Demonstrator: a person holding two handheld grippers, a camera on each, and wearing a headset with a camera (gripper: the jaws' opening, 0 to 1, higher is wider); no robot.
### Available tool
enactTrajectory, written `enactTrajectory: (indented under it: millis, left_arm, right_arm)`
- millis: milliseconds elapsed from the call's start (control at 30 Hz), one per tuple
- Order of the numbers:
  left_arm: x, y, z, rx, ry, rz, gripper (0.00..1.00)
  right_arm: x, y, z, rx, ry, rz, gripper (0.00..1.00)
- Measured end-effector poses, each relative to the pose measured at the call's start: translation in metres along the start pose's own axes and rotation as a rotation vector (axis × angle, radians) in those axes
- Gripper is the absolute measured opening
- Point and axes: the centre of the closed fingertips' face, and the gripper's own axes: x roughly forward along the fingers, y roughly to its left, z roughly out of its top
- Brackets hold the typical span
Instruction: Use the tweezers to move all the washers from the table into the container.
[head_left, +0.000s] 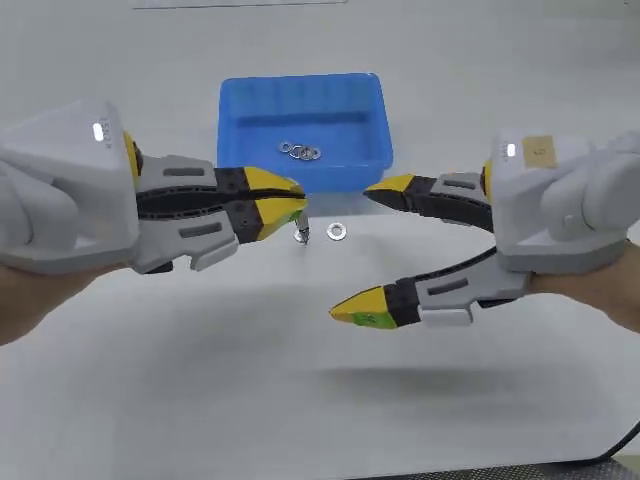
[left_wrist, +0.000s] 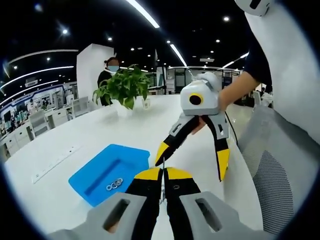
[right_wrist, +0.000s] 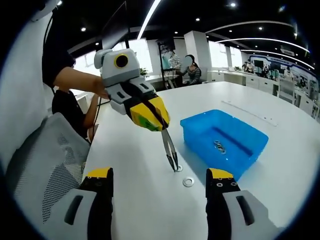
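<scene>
Left gripper (head_left: 295, 203) clenched on tweezers (right_wrist: 170, 145), tips at one washer (right_wrist: 178, 168), second washer (head_left: 336, 231) beside, both mid-frame below container (head_left: 235, 110). Right gripper (head_left: 358, 250) spread, empty. Could flick washer away if tips pinch off-centre.

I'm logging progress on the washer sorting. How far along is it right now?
Done: a few washers already lie in the blue container. In hand: the left tongs are shut on the tweezers, whose tips are at a washer on the table; whether it is gripped is unclear. Left: that one and a second washer beside it. The right tongs hang open, holding nothing.
</scene>
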Motion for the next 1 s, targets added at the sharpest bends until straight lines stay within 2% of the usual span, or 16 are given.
enactTrajectory:
  millis: [100, 233, 467, 567, 867, 900, 933, 1000]
  left_arm:
    - [0.000, 0.000, 0.000, 0.000, 0.006, 0.004, 0.05]
    - [0.002, -0.002, -0.001, -0.004, 0.017, -0.007, 0.05]
    - [0.003, -0.006, -0.001, 0.002, 0.038, -0.019, 0.05]
    - [0.002, -0.006, -0.001, -0.001, 0.044, -0.022, 0.05]
    - [0.000, -0.005, -0.003, -0.003, 0.056, -0.015, 0.05]
    - [0.000, -0.004, -0.004, -0.001, 0.058, -0.015, 0.05]
    - [0.000, -0.006, -0.004, -0.001, 0.060, -0.022, 0.05]
    - [0.000, -0.006, -0.005, 0.003, 0.063, -0.025, 0.05]
  right_arm:
    - [0.010, 0.003, -0.001, -0.051, 0.029, 0.047, 0.70]
    - [0.020, 0.004, -0.003, -0.048, 0.046, 0.072, 0.60]
    - [0.029, -0.002, 0.004, -0.056, 0.038, 0.090, 0.44]
    - [0.032, -0.004, 0.006, -0.071, 0.041, 0.094, 0.33]
    - [0.041, -0.005, 0.010, -0.121, 0.057, 0.123, 0.23]
    - [0.042, -0.004, 0.010, -0.142, 0.063, 0.135, 0.20]
    - [0.043, -0.007, 0.010, -0.165, 0.068, 0.122, 0.18]
    - [0.043, -0.006, 0.010, -0.162, 0.072, 0.137, 0.16]
